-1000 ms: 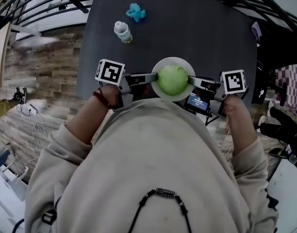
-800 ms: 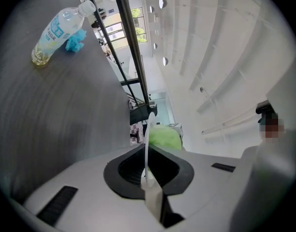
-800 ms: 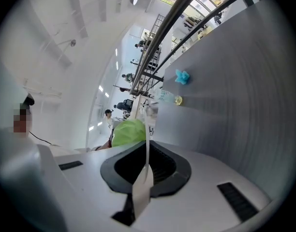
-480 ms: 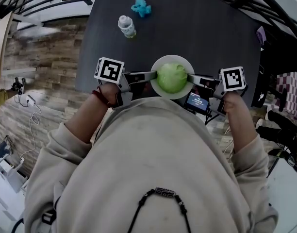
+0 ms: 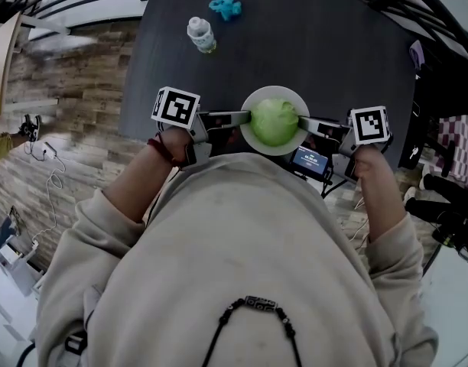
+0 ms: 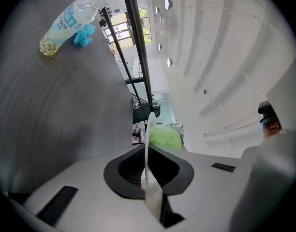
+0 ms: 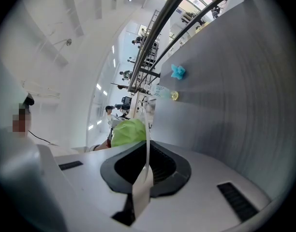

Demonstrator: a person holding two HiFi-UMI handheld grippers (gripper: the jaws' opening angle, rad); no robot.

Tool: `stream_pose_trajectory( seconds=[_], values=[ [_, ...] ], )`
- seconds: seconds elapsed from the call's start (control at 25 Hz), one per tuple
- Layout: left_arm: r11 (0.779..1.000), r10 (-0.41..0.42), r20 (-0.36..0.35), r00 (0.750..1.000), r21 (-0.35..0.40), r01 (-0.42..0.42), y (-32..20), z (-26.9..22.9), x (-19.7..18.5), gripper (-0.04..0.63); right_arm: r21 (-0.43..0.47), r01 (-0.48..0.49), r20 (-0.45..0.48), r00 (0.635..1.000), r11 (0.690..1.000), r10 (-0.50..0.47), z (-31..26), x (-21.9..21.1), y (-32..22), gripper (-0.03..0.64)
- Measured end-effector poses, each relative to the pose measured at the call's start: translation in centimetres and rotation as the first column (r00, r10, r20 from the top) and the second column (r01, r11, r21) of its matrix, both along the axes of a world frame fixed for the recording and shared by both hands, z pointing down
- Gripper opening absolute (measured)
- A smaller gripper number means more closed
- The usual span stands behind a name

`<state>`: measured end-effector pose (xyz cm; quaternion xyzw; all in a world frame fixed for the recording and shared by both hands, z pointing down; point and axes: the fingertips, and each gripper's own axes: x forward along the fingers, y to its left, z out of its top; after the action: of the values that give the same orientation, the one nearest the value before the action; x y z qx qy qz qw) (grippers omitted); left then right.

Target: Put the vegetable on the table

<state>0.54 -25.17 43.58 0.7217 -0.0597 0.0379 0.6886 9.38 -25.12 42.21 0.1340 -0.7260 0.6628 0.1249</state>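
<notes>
A green cabbage (image 5: 274, 122) lies on a round white plate (image 5: 256, 144), which hangs over the near edge of the dark table (image 5: 310, 44). My left gripper (image 5: 245, 118) is shut on the plate's left rim and my right gripper (image 5: 303, 125) on its right rim. In the left gripper view the rim of the plate (image 6: 149, 144) runs edge-on between the closed jaws of the gripper (image 6: 148, 175), with the cabbage (image 6: 164, 137) beyond. The right gripper view shows the same: plate (image 7: 148, 144), cabbage (image 7: 128, 132), gripper (image 7: 147, 170).
A clear plastic bottle (image 5: 201, 34) lies on its side at the table's far left, next to a small blue toy (image 5: 225, 4). A purple thing (image 5: 415, 52) sits at the table's right edge. A small lit screen (image 5: 310, 159) shows under my right gripper. Wooden floor lies left.
Both grippers keep their hold on the plate, almost unmoved. The bottle and the blue toy have shifted slightly up and right in the head view.
</notes>
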Motion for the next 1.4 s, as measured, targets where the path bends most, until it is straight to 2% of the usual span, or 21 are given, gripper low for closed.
stream_pose_trajectory(
  seconds=[0.16,0.32,0.52,0.68,0.92,1.24,1.4],
  values=[
    [1.000,-0.006,-0.020,1.000,-0.015,0.006,0.2,-0.4,0.2,0.015,-0.002,0.004,0.017,1.000,1.000,-0.004,0.3,-0.1,-0.1,0.025],
    [1.000,-0.002,0.013,1.000,-0.002,0.002,0.2,0.2,-0.2,0.015,-0.010,0.005,0.021,1.000,1.000,-0.005,0.7,-0.3,0.1,0.025],
    [1.000,-0.011,-0.003,1.000,-0.023,0.011,0.2,0.3,0.2,0.015,-0.015,0.007,0.017,1.000,1.000,-0.007,1.3,-0.1,0.1,0.025],
    [1.000,0.001,0.033,0.999,-0.006,-0.001,0.0,1.4,-0.1,0.015,-0.024,0.001,0.015,1.000,1.000,-0.001,1.8,-0.1,0.0,0.025],
    [0.999,-0.001,0.001,1.000,-0.037,0.001,-0.1,2.0,0.5,0.015,-0.031,-0.007,0.003,1.000,0.999,0.007,2.9,0.3,-0.2,0.025],
    [1.000,0.026,0.037,0.999,-0.016,-0.025,-0.4,3.4,0.5,0.015,-0.051,-0.021,0.007,1.000,0.998,0.021,3.7,0.6,-0.3,0.025],
    [0.999,0.018,0.022,1.000,-0.033,-0.018,-0.3,3.6,0.9,0.015,-0.057,-0.026,0.007,1.000,0.998,0.027,4.0,0.9,-0.2,0.025]
  ],
)
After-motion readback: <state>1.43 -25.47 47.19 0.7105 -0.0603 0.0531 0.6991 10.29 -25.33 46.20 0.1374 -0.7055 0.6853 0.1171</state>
